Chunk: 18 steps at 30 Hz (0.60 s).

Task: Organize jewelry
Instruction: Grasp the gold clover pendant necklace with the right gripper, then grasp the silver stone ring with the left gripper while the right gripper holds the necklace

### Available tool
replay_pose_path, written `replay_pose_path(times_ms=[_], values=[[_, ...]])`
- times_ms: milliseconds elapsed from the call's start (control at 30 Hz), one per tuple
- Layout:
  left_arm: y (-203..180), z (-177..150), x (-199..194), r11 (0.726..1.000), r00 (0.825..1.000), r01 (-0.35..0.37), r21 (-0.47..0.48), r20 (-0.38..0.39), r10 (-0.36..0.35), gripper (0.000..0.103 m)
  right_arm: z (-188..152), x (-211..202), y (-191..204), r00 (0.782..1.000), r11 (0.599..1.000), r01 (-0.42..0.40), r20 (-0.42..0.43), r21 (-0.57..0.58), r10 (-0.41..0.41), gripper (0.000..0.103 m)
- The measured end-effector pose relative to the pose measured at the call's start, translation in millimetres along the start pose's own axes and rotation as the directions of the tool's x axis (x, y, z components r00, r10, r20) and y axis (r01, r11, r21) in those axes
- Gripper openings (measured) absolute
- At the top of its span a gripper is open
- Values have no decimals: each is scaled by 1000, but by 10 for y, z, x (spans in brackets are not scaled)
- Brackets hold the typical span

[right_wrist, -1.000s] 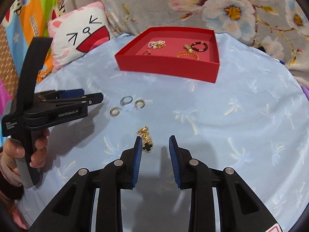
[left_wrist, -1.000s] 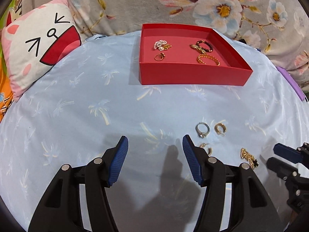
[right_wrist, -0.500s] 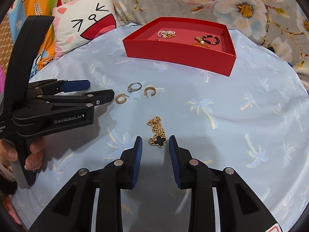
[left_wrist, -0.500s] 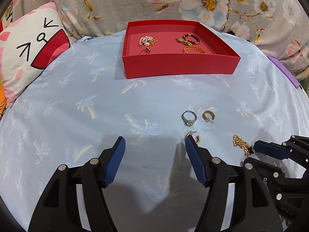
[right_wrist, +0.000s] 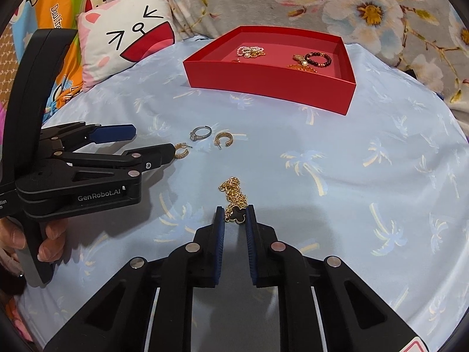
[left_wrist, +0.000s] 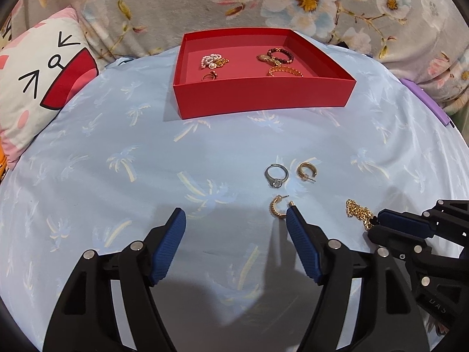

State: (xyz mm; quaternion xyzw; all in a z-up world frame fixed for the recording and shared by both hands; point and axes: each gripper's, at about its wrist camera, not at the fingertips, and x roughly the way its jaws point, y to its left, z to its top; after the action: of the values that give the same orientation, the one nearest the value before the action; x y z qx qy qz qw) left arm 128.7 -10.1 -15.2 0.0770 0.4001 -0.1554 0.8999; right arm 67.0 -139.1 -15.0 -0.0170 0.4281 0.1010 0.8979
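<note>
The right gripper [right_wrist: 235,215] has advanced, its narrowed fingers now straddling the necklace [right_wrist: 234,205] pendant at lower centre, not yet clamped. The left gripper [left_wrist: 236,226] stays spread wide, empty, beside an earring [left_wrist: 277,206]. A grasp looks imminent, then the box [right_wrist: 272,83].

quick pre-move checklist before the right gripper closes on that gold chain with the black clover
1. Clover pendant sits between the fingers of the right gripper: ok.
2. Right gripper open, jaws narrowly apart, not yet clamped: ok.
3. Chain free of the other pieces; silver ring and both hoop earrings lie apart: ok.
4. Left gripper open and out of the right one's path; its fingertip is near a hoop earring, contact unclear: cannot tell.
5. Red tray has bare floor for the chain: ok.
6. Grip will catch chain links, not only the pendant: cannot tell.
</note>
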Motion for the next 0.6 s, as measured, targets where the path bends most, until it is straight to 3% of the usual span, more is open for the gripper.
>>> replay_pose_path(times_ms=[333, 600], values=[[-157, 45, 77, 999, 999, 16, 49, -29, -14, 68, -42, -118, -159, 1000, 999, 5, 9, 50, -5, 13], [-211, 69, 95, 998, 999, 32, 52, -27, -30, 62, -59, -128, -210, 1000, 998, 7, 13, 59, -8, 13]])
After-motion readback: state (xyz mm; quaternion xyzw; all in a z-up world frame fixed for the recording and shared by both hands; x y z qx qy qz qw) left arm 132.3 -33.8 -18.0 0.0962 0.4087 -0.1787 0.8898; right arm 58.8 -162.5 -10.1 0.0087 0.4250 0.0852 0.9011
